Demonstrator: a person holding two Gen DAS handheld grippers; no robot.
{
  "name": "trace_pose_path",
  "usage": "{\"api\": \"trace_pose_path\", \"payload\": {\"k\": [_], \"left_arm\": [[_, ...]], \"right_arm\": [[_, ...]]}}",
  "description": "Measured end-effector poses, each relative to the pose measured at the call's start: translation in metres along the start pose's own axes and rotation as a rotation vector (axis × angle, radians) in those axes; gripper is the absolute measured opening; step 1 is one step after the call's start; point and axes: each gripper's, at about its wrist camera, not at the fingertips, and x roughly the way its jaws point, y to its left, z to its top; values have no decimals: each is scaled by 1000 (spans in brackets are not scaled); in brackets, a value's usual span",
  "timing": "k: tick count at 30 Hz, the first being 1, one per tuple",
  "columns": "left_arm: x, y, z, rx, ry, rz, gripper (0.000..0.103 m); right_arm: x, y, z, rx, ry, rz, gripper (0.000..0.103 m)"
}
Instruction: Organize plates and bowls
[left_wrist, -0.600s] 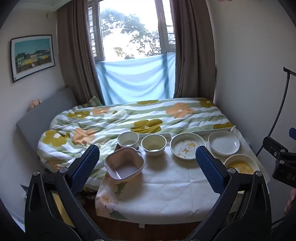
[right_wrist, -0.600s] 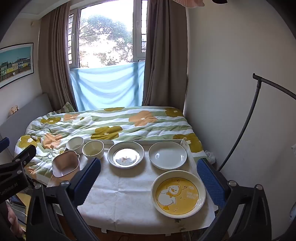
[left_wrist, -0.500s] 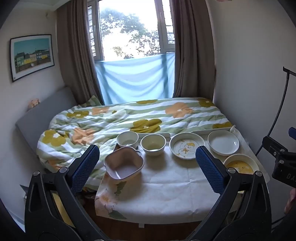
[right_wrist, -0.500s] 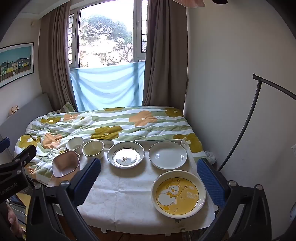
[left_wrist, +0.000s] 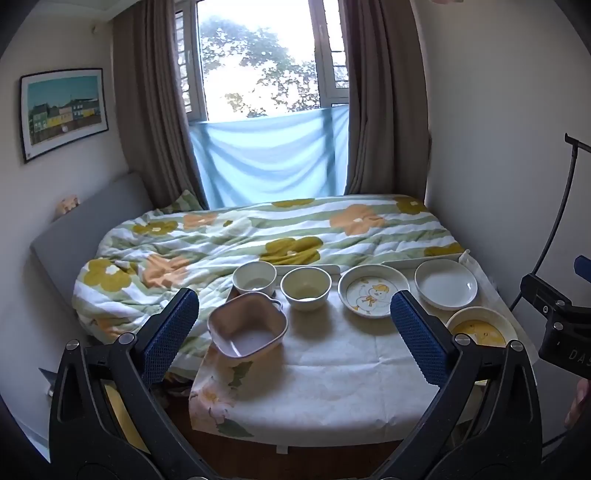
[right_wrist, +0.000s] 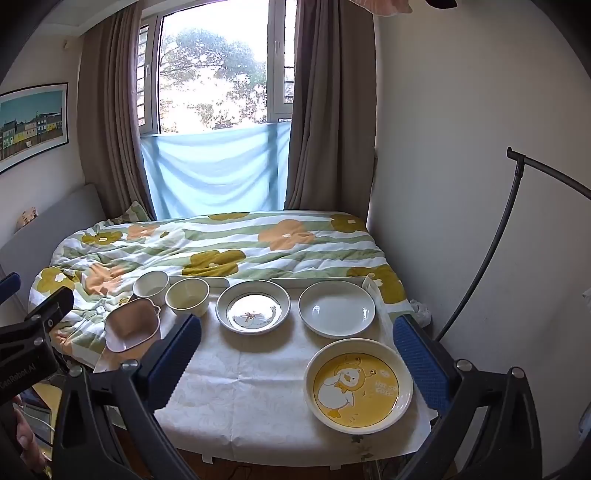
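Six dishes are set on the cloth-covered worktop (right_wrist: 258, 384), which stands against the bed (right_wrist: 221, 243). Along the far edge are lined up a white cup (left_wrist: 255, 277), a yellow bowl (left_wrist: 305, 287), a duck plate (left_wrist: 373, 290) and a white plate (left_wrist: 446, 283). A pink dish (left_wrist: 246, 329) is placed near the left edge, possibly overhanging it. A yellow plate (right_wrist: 357, 384) is seen front right. Left tongs (left_wrist: 295, 332) and right tongs (right_wrist: 299, 354) are held spread wide above the worktop, nothing pinched.
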Motion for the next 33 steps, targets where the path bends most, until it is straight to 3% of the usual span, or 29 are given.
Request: {"api": "trace_pose_path", "payload": {"k": [33], "left_arm": [[-10, 0, 0, -4, -11, 21, 103]], "right_arm": [[3, -6, -3, -5, 15, 3, 103]]}}
